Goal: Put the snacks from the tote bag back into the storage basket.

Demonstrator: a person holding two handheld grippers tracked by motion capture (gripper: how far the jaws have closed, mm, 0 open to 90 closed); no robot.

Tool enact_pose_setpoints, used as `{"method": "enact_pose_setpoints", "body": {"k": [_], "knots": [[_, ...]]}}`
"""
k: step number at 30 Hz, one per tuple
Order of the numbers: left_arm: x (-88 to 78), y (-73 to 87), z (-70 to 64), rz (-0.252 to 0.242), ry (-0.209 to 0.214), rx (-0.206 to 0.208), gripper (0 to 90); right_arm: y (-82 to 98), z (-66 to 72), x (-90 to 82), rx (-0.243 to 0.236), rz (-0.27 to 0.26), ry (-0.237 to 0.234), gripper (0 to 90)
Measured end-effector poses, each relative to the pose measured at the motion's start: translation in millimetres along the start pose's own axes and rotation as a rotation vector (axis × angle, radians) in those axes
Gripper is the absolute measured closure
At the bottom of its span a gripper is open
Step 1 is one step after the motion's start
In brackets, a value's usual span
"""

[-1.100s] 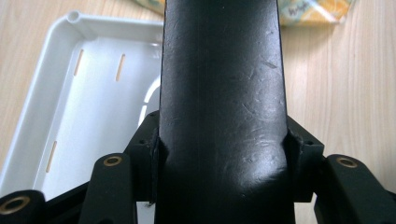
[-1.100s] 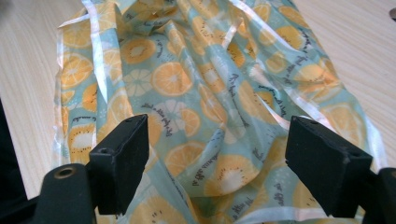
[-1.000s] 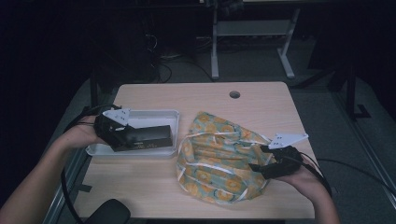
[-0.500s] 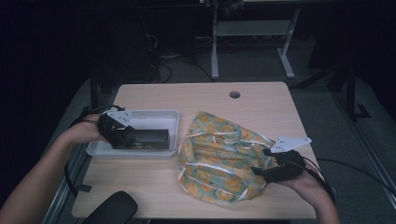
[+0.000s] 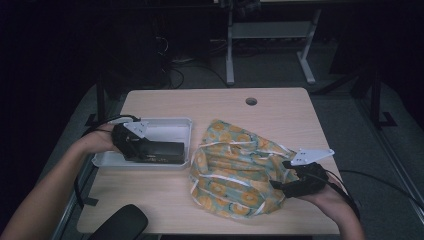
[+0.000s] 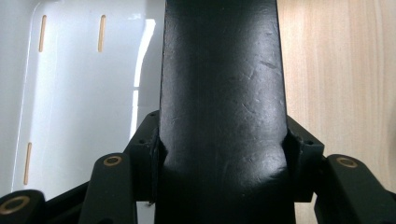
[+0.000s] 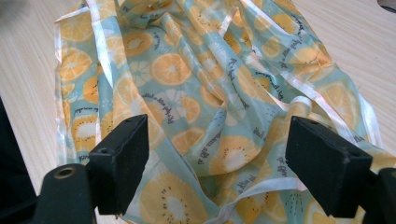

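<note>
A black block-shaped object (image 5: 162,150) sits in the near part of a white tray (image 5: 170,127) on the left side of the table (image 5: 220,102). In the left gripper view the object (image 6: 222,93) runs straight up between the 2 jaws, filling the gap, and the left gripper (image 5: 145,149) pinches it at its left end, the jaws set fairly wide around it. The tray (image 6: 70,93) shows pale slots in its floor, and bare wood lies to the other side.

Just right of the tray lies a crumpled cloth bag (image 5: 235,167), pale green with orange-slice print and white ribbon straps, near the middle of the table. The right gripper (image 5: 287,186) rests at the bag's near right edge with its jaws spread; in the right gripper view the bag (image 7: 201,88) lies between and beyond the 2 pads, not pinched. A round hole (image 5: 251,101) marks the far side of the table.
</note>
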State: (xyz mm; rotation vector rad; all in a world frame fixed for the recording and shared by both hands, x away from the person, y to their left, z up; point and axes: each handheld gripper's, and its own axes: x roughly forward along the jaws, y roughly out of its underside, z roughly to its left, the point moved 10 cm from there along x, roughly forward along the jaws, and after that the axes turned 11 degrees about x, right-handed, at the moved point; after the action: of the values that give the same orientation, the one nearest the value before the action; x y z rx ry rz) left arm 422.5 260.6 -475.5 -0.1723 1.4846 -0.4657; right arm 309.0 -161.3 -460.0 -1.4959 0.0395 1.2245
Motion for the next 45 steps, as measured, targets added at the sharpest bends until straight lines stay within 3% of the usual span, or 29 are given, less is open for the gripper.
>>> {"method": "enact_pose_setpoints", "body": {"k": [16, 29, 41, 43, 45], "knots": [[15.7, 7.4, -1.3, 0.048, 0.021, 0.022, 42.3, 1.7, -0.5, 2.5, 0.003, 0.009, -0.004, 21.0], [20.9, 10.3, -2.3, 0.065, 0.039, 0.001, 40.5, 2.3, -1.2, 2.4, -0.003, 0.012, -0.007, 21.0], [17.4, 9.5, -4.0, 0.037, 0.052, -0.026, 35.4, 2.2, -1.3, 1.9, -0.001, 0.013, -0.006, 20.9], [15.0, 7.5, -4.2, 0.016, 0.058, -0.052, 33.5, 1.9, -1.1, 1.6, 0.000, 0.010, -0.006, 21.0], [11.2, 6.0, -3.2, -0.002, 0.057, -0.053, 32.8, 2.0, -1.3, 1.4, -0.002, 0.011, -0.005, 21.0]]}}
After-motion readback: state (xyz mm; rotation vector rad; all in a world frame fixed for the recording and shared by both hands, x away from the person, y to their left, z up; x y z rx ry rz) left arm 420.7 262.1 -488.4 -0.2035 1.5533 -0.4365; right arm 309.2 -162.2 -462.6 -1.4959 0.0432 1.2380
